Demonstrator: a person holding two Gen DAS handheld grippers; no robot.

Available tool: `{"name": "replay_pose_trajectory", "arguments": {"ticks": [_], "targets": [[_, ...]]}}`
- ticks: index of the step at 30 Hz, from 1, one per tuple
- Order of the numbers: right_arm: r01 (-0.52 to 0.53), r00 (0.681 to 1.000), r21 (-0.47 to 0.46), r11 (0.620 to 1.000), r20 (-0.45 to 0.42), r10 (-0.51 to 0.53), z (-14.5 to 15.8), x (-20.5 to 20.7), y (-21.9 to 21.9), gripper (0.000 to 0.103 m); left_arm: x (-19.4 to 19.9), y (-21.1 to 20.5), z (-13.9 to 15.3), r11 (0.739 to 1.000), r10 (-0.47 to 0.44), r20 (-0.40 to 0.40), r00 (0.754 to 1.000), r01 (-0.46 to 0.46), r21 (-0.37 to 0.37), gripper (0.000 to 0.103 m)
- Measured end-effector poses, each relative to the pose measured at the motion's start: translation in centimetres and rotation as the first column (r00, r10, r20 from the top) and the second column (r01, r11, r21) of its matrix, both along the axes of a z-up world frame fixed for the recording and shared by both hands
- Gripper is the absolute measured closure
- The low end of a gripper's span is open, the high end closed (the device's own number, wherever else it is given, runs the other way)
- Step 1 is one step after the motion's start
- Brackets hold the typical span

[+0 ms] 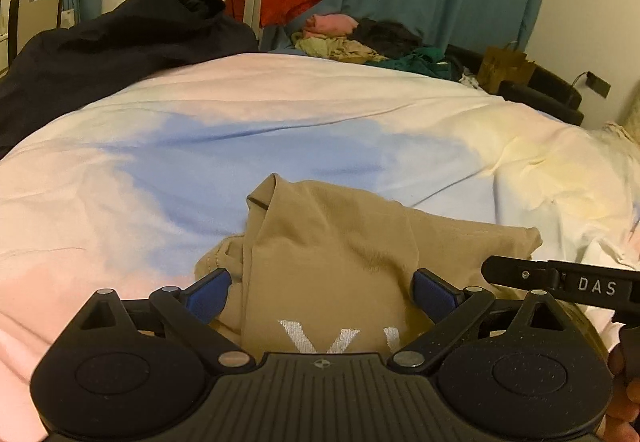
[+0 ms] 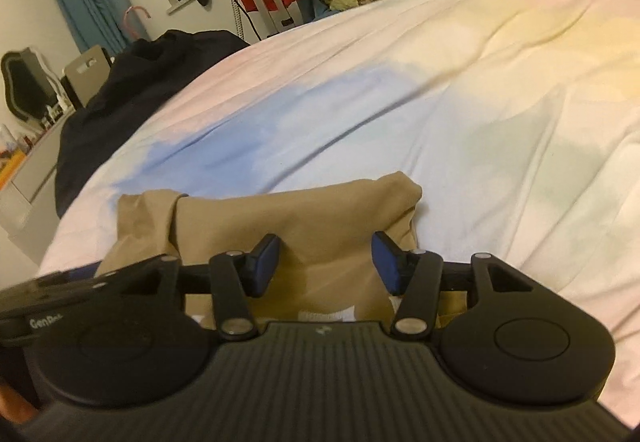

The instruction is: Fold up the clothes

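Tongs, left (image 1: 322, 294) and right (image 2: 325, 262), gape wide, gripping nothing, over our tan sweatshirt (image 1: 340, 266), bunched in folds on the bed's near edge (image 1: 280, 130), seemingly poised either to fold or release it.

Both wrist views low, close, facing forward, sharing tan garment (image 1: 340, 262), bedsheet (image 2: 460, 102)

Both views are lit by dim, warm indoor light that gives everything a yellowish cast. The bedsheet (image 1: 360, 114) is the brightest area, nearly washed out at the right of the frame. Shadows are soft, pooling under the tan garment (image 1: 340, 250). Fisheye distortion bows the bed's far edge and darkens the upper corners. The right wrist view is slightly softer, blurred toward its lower left.
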State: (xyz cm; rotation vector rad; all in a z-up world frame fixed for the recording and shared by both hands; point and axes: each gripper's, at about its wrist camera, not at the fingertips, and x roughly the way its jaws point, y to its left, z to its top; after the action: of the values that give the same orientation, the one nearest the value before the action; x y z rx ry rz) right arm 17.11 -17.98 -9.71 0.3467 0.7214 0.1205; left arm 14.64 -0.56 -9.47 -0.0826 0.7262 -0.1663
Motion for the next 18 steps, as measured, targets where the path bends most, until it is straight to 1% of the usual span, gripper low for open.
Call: {"name": "replay_pose_trajectory", "arguments": {"ticks": [2, 5, 9, 11, 13, 15, 18], "targets": [[-0.009, 1.000, -0.012, 1.000, 0.005, 0.009, 1.1, -1.3, 0.5, 0.046, -0.7, 0.2, 0.5, 1.000, 0.002, 0.004, 1.000, -0.002, -0.014, 0.005], [-0.017, 0.999, -0.019, 1.000, 0.035, 0.017, 2.4, -3.8, 0.8, 0.046, -2.7, 0.3, 1.5, 0.999, -0.017, 0.023, 1.000, 0.017, -0.028, 0.005], [-0.027, 0.997, -0.029, 0.999, 0.074, 0.029, 4.1, -7.2, 1.3, 0.046, -6.0, -0.5, 2.7, 0.998, -0.058, 0.044, 0.997, 0.057, 0.007, 0.005], [-0.022, 0.998, -0.044, 0.999, 0.066, 0.024, 4.0, -8.0, 1.4, 0.046, -7.5, -1.1, 2.9, 0.997, -0.072, 0.053, 0.996, 0.070, 0.038, 0.005], [-0.014, 0.999, -0.065, 0.998, 0.044, 0.017, 3.3, -8.0, 1.6, 0.046, -8.3, -1.5, 2.6, 0.996, -0.067, 0.046, 0.997, 0.064, 0.063, 0.005], [-0.006, 1.000, -0.082, 0.997, 0.016, 0.007, 2.5, -7.8, 1.7, 0.046, -8.7, -1.3, 2.2, 0.999, -0.038, 0.041, 0.998, 0.037, 0.025, 0.005], [-0.002, 1.000, -0.080, 0.997, -0.011, 0.001, 1.5, -7.4, 1.9, 0.046, -8.4, -0.7, 1.6, 1.000, -0.009, -0.002, 1.000, 0.009, -0.022, 0.005]]}}
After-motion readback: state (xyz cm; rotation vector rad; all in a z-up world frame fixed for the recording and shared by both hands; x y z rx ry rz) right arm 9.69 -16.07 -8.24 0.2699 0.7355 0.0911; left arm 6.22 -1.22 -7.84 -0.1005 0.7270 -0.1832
